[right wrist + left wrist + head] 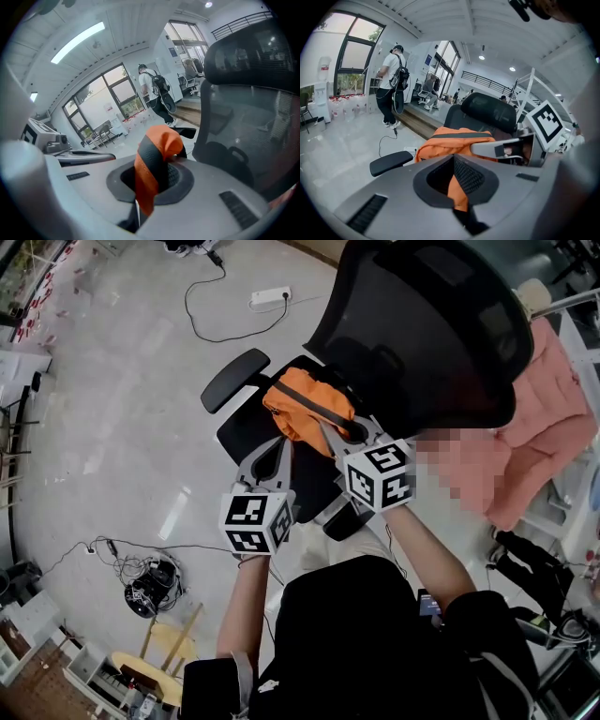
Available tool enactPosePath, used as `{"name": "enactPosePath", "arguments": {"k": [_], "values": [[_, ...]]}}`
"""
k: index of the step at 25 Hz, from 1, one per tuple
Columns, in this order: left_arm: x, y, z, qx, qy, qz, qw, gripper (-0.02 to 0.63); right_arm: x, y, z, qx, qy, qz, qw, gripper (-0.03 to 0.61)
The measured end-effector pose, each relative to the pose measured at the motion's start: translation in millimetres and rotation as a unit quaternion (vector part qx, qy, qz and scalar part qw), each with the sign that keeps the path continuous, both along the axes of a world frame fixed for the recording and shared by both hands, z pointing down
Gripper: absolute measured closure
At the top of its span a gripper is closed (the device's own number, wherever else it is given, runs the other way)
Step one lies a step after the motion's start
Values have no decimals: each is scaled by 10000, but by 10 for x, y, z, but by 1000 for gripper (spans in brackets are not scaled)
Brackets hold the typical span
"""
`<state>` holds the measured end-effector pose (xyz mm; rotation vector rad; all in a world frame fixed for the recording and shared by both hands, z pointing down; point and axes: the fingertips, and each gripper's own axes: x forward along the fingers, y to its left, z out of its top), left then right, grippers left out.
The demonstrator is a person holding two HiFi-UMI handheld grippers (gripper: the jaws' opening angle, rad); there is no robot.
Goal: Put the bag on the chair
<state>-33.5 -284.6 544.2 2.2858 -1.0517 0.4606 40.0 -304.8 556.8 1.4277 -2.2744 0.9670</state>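
**While it is being gripped twice, the orange bag (305, 407) is hanging over the chair (427, 324) seat**

The left gripper's (278, 448) jaws are clamping its orange cloth. The right gripper's (336, 435) jaws are pinching its strap (152, 164) (orange with a black band).

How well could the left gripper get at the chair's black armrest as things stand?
Probably not yet: the left gripper is shut on the orange bag, so it is occupied. The armrest itself lies bare beside the bag, nothing in front.
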Motion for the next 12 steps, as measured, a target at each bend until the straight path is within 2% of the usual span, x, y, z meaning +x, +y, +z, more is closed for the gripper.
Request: {"name": "enactPosePath", "arguments": {"k": [12], "values": [[202,-171,494,-388,-115,92,9991,606,284,-380,555,-271,-95,325,9991,569]]}}
